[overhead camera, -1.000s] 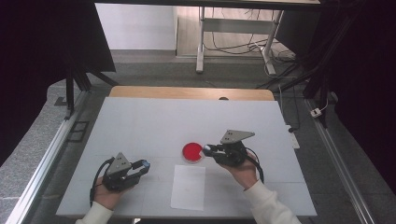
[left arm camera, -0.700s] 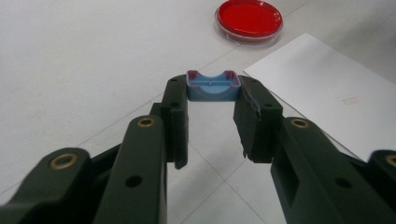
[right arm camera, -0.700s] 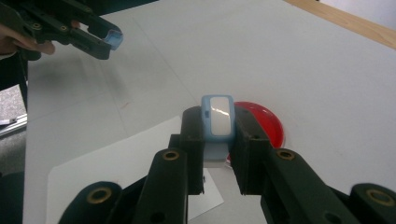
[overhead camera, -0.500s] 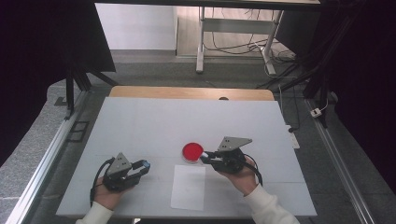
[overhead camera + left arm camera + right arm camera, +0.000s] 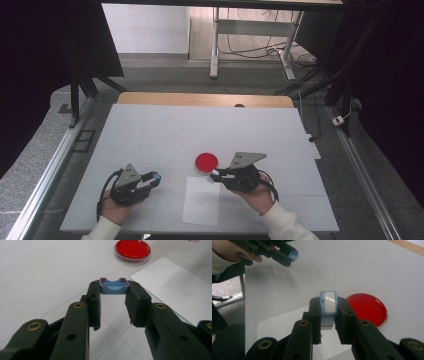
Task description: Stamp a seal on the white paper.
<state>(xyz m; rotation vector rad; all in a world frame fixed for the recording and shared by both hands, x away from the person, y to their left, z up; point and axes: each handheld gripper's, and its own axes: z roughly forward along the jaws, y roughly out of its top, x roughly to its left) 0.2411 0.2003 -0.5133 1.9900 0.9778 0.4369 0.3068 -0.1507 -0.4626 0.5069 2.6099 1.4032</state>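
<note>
Black left tongs are held low at the white surface's near-left, clamped on a small blue open-topped cap. Right tongs are clamped on a blue-rimmed white block, over a white paper sheet, beside a round red dish. Grey floor is seen beyond.

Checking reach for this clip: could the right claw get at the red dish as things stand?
Probably not to grasp it: the right claw sits close beside the red dish with bare table between, but its jaws are already shut on a small blue-and-white piece, which it would have to put down first.
</note>
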